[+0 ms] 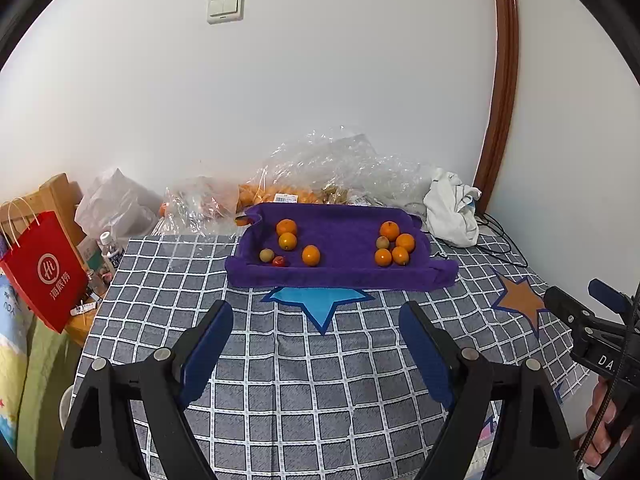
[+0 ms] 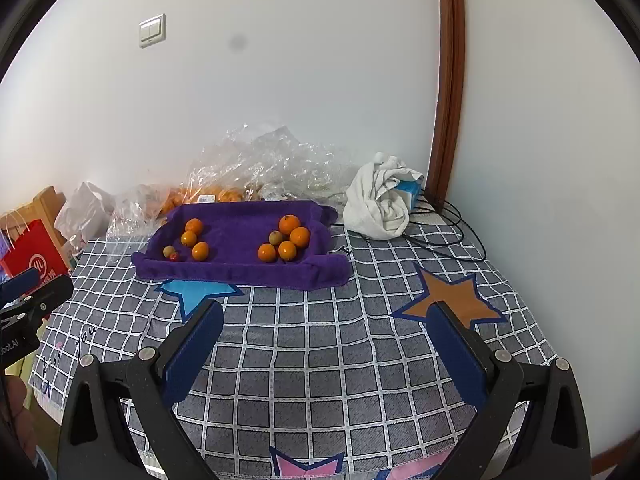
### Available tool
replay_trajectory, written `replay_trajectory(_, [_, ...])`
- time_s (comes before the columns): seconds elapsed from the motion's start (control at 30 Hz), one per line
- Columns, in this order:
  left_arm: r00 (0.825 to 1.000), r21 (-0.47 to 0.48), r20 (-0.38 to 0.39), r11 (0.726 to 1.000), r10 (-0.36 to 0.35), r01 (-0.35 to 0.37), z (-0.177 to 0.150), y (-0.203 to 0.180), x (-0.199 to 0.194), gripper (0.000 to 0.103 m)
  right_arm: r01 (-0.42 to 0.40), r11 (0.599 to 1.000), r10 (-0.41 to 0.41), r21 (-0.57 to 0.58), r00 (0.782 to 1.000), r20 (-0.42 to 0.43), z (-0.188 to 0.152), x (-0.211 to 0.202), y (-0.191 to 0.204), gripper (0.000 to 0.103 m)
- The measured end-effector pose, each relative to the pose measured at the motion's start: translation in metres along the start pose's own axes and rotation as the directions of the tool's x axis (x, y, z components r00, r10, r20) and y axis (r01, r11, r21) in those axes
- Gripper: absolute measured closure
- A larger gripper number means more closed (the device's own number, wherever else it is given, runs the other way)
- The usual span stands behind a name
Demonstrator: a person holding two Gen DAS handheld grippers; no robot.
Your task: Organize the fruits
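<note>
Both claws hang over the checked cloth [image 1: 312, 380] on the bench, pointing down and forward toward a purple towel tray [image 1: 340, 276] that sits ahead of them, near the wall. The left claw [image 1: 316, 344] is released, its blue pads spread wide with only cloth between them; the right claw [image 2: 324, 344] is likewise spread and grasps nothing. Neither touches any fruit.

The fruit lies in 2 clusters inside the tray. The left cluster [image 1: 288, 244] has 3 oranges, 1 small greenish-brown fruit and 1 small red fruit [image 1: 279, 261] at the front edge. The right cluster [image 1: 394, 248] has 4 oranges around 1 greenish-brown fruit [image 1: 383, 242]. The clusters are well apart, with bare towel between.

The tray's long axis runs side to side across both views. From the left claw the left cluster lies ahead and slightly left; from the right claw the right cluster lies almost straight ahead, slightly left. By my judgement, each hand is nearer its own cluster, so the odd fruits would be reached by a forward move over the tray's front rim. Crumpled plastic bags [image 1: 332, 168] with more fruit lie behind the tray
</note>
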State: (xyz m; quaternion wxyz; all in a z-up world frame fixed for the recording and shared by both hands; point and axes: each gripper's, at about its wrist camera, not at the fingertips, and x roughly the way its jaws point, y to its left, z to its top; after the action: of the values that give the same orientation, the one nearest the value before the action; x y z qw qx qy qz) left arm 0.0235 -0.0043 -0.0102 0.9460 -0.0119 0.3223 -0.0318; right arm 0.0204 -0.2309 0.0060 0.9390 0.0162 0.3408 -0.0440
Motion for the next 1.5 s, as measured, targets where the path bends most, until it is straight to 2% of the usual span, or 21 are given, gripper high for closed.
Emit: replay_trajectory(1.5, [1.0,0.001,-0.004,1.0,-0.004,0.004,-0.0013,-0.0007,0.0006,0.019,0.003,1.0,-0.003,0.016,1.0,0.001,-0.0033,-0.0019,-0.0068,0.003])
